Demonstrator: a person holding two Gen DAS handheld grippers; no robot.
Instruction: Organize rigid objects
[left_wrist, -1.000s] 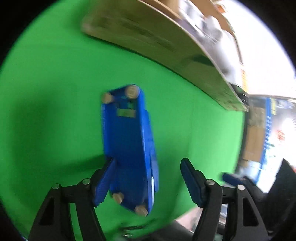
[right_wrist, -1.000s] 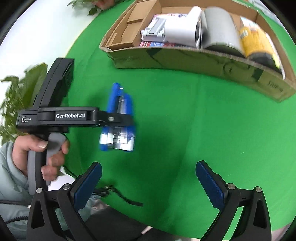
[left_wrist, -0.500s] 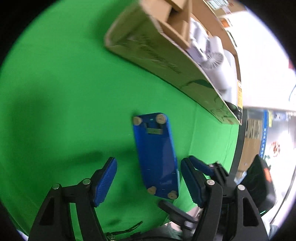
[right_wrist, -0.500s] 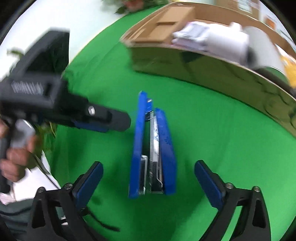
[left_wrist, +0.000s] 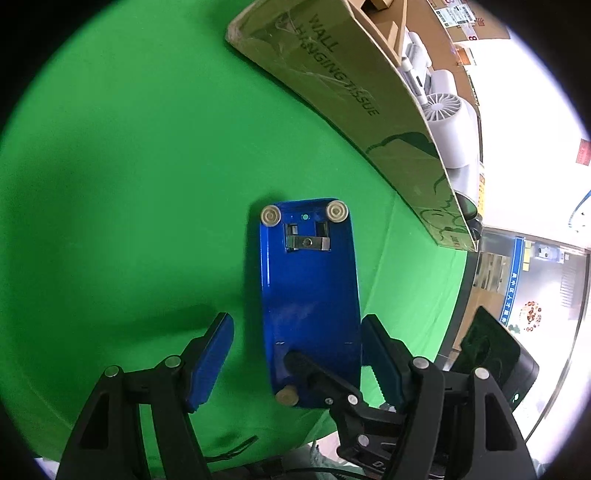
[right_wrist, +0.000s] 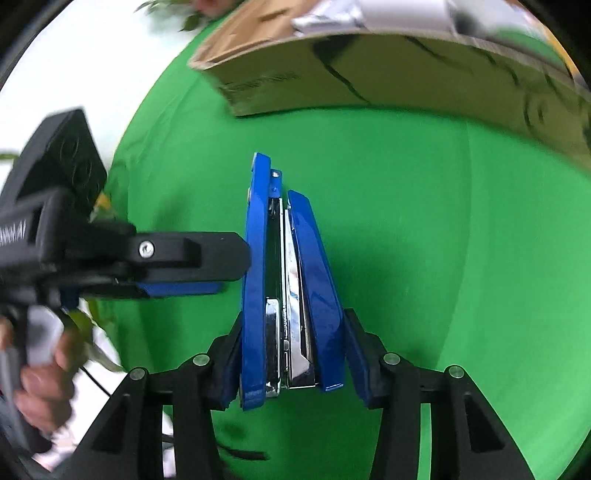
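A: On the green cloth, what's hard to see?

B: Stapler stands on its side w/ its base facing the left cam. In the left view the right claw's finger covers one near corner foot of the base; three feet show. Box contents are mostly cut off: a white fan pokes over the rim, the rest is blurred in the right view.

A: Claws?

B: Right claw is closed on the stapler's near end, pads touching both blue sides. Left claw is spread wide, holding nothing; in the left view the stapler sits betw. its fingers, one pad apart from the base, the other near its edge, contact unclear.

A: Room?

B: Bare cloth left of the stapler and betw. its far end and the box wall. Cloth edge runs close behind both claws; table drop-off just beyond.
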